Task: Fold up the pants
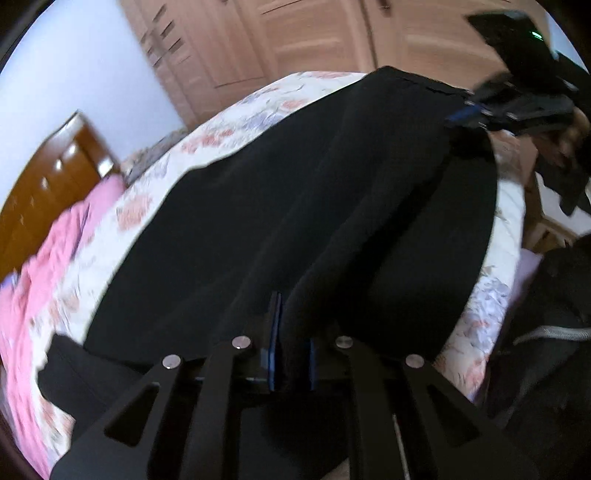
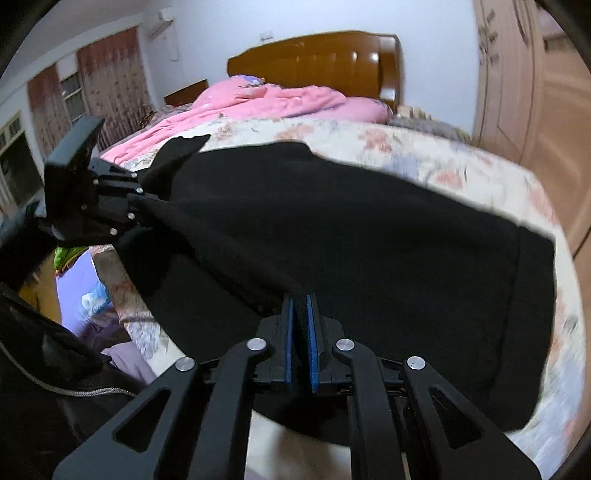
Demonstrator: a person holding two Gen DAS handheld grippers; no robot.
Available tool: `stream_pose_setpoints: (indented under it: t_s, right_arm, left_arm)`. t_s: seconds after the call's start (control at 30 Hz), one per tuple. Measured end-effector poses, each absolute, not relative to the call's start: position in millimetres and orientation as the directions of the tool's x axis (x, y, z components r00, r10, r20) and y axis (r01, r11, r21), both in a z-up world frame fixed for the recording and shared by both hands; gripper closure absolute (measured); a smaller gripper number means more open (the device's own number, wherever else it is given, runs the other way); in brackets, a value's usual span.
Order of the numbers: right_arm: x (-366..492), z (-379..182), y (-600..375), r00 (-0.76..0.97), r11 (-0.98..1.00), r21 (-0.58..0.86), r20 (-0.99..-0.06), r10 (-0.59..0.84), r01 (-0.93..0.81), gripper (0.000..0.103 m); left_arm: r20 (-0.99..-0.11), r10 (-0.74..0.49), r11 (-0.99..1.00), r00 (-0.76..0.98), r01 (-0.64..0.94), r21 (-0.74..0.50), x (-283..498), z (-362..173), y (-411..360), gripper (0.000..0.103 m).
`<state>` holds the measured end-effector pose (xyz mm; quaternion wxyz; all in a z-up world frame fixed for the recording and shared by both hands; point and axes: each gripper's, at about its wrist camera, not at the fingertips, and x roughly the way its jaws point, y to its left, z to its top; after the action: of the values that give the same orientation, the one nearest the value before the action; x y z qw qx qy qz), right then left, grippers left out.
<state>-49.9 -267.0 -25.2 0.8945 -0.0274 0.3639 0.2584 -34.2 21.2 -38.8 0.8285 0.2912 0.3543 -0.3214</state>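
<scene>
The black pants (image 2: 369,236) are spread across the floral bedsheet (image 2: 461,166), with their near edge lifted off the bed between the two tools. The left gripper (image 1: 293,332) is seen clamped on a thick fold of the black cloth, which fills the narrow gap between its blue pads (image 1: 275,332); the fingertips themselves are buried in the fabric and cannot be made out. The right gripper (image 2: 300,325) is nearly closed, a thin edge of the pants being pinched between its pads. In the left wrist view the right gripper appears at the far right, blurred and partly cut off by the frame edge, so its hold is hard to read there. Both views are smeared by motion. A pink quilt (image 2: 266,103) is heaped at the far end against a wooden headboard (image 2: 317,59). Wardrobe doors (image 1: 295,33) stand beyond the bed, and a dark jacket (image 2: 44,362) blocks the near left corner.
</scene>
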Motion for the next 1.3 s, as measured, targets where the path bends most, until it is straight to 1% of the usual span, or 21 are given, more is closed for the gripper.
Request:
stream_pose_setpoints:
  t_s: [0.03, 0.07, 0.1, 0.13, 0.17, 0.2, 0.23, 0.27, 0.33, 0.4, 0.47, 0.53, 0.63, 0.73, 0.83, 0.9, 1.0, 1.07, 1.13, 1.23, 1.3]
  right_arm:
    - [-52.5, -24.3, -268.4, 0.600, 0.870, 0.160, -0.665, 0.444, -0.466, 0.087]
    - [-54.4, -23.4, -269.5, 0.596, 0.874, 0.179, -0.669, 0.444, -0.451, 0.072]
    - [-57.6, -22.0, -272.3, 0.607, 0.890, 0.177, -0.675, 0.421, -0.420, 0.062]
    - [-66.8, -21.1, -275.7, 0.620, 0.901, 0.171, -0.674, 0.402, -0.398, 0.047]
    - [-75.0, -18.8, -280.2, 0.628, 0.903, 0.186, -0.664, 0.406, -0.387, 0.046]
    - [-81.9, -19.2, -284.7, 0.635, 0.905, 0.202, -0.656, 0.408, -0.374, 0.046]
    - [-88.3, -18.7, -288.7, 0.643, 0.910, 0.219, -0.650, 0.404, -0.351, 0.046]
    - [-93.4, -19.6, -294.2, 0.650, 0.915, 0.242, -0.645, 0.401, -0.323, 0.046]
    - [-102.7, -25.7, -310.7, 0.665, 0.917, 0.314, -0.634, 0.395, -0.245, 0.046]
    - [-106.4, -34.6, -326.6, 0.687, 0.911, 0.383, -0.620, 0.378, -0.155, 0.046]
    - [-104.2, -40.6, -338.8, 0.710, 0.890, 0.448, -0.599, 0.370, -0.085, 0.046]
    - [-98.5, -43.9, -344.7, 0.702, 0.865, 0.500, -0.598, 0.386, -0.050, 0.046]
    - [-94.7, -48.1, -346.4, 0.694, 0.845, 0.534, -0.596, 0.403, -0.032, 0.046]
    - [-95.8, -47.7, -350.7, 0.721, 0.842, 0.540, -0.585, 0.373, 0.003, 0.050]
    - [-94.0, -47.5, -359.5, 0.733, 0.820, 0.573, -0.562, 0.383, 0.011, 0.052]
    - [-91.8, -49.2, -357.2, 0.734, 0.831, 0.556, -0.566, 0.376, 0.003, 0.052]
    - [-89.5, -49.0, -355.7, 0.748, 0.837, 0.548, -0.557, 0.362, 0.003, 0.062]
    - [-88.7, -50.4, -356.3, 0.749, 0.844, 0.536, -0.564, 0.348, 0.012, 0.075]
    - [-88.7, -50.5, -357.8, 0.753, 0.848, 0.529, -0.560, 0.345, 0.005, 0.080]
    - [-88.7, -48.5, -356.2, 0.753, 0.864, 0.503, -0.565, 0.336, -0.007, 0.081]
    - [-89.0, -48.1, -355.4, 0.755, 0.869, 0.495, -0.564, 0.333, -0.013, 0.081]
  left_arm:
    - [-0.777, -0.333, 0.644, 0.533, 0.731, 0.226, -31.4, -38.5, 23.9, 0.078]
    - [-0.776, -0.342, 0.672, 0.530, 0.715, 0.193, -30.7, -36.1, 25.9, 0.071]
    - [-0.767, -0.341, 0.698, 0.543, 0.693, 0.180, -32.5, -32.4, 27.3, 0.051]
    - [-0.761, -0.332, 0.716, 0.557, 0.674, 0.181, -32.5, -29.8, 29.6, 0.028]
    - [-0.751, -0.312, 0.742, 0.582, 0.643, 0.190, -35.0, -26.2, 31.0, 0.020]
    - [-0.740, -0.296, 0.773, 0.604, 0.607, 0.186, -38.9, -22.0, 32.6, 0.017]
    - [-0.738, -0.301, 0.788, 0.604, 0.593, 0.163, -43.0, -19.4, 33.8, 0.016]
    - [-0.736, -0.315, 0.807, 0.599, 0.577, 0.124, -43.4, -15.5, 35.6, 0.016]
    - [-0.729, -0.342, 0.857, 0.593, 0.515, 0.018, -45.0, -10.0, 45.2, 0.008]
    - [-0.729, -0.366, 0.893, 0.579, 0.439, -0.100, -43.2, -9.7, 56.5, 0.008]
    - [-0.725, -0.377, 0.908, 0.577, 0.383, -0.167, -40.0, -7.5, 64.2, 0.008]
    - [-0.723, -0.382, 0.917, 0.575, 0.337, -0.215, -38.0, -6.4, 67.5, 0.008]
    - [-0.732, -0.368, 0.926, 0.573, 0.301, -0.230, -34.1, -4.2, 68.0, 0.008]
    - [-0.728, -0.342, 0.938, 0.594, 0.264, -0.226, -36.9, -5.2, 74.7, 0.008]
    - [-0.723, -0.330, 0.944, 0.607, 0.225, -0.242, -39.3, -7.6, 85.3, 0.008]
    - [-0.727, -0.322, 0.947, 0.607, 0.215, -0.240, -40.7, -11.1, 90.8, 0.008]
    - [-0.734, -0.285, 0.958, 0.616, 0.171, -0.229, -42.5, -12.1, 98.4, 0.008]
    - [-0.740, -0.275, 0.960, 0.613, 0.136, -0.244, -41.6, -12.5, 105.4, 0.008]
    - [-0.742, -0.277, 0.955, 0.610, 0.089, -0.283, -38.2, -12.3, 115.1, 0.008]
    - [-0.756, -0.303, 0.935, 0.581, 0.026, -0.355, -25.0, -16.0, 124.7, 0.008]
    - [-0.774, -0.268, 0.939, 0.573, -0.024, -0.343, -12.7, -18.7, 125.7, 0.010]
